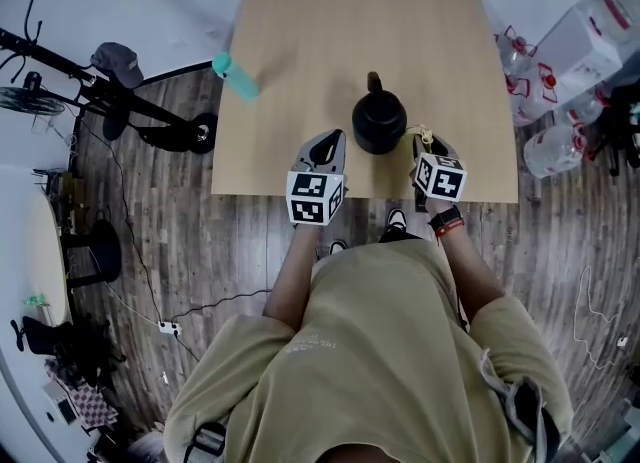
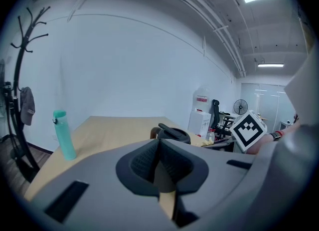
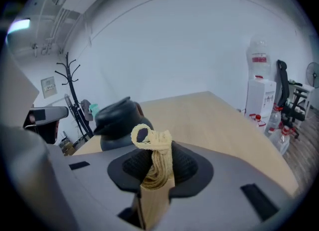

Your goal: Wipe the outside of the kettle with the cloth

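Between the clenched jaws of the right gripper sits a bunched, pale-yellow knitted cloth, with a loop of it curling up above the ribbed black pads. Just ahead and to the left of those jaws stands the squat, rounded black kettle. It is near the front edge of the light wooden table, and its brown projecting part points away from the person. The left gripper is pressed closed on nothing and flanks the kettle's other side. The cloth-bearing right gripper therefore looks best placed to sweep leftward onto the smooth wall. A slim teal bottle stands well apart at the table's left edge.
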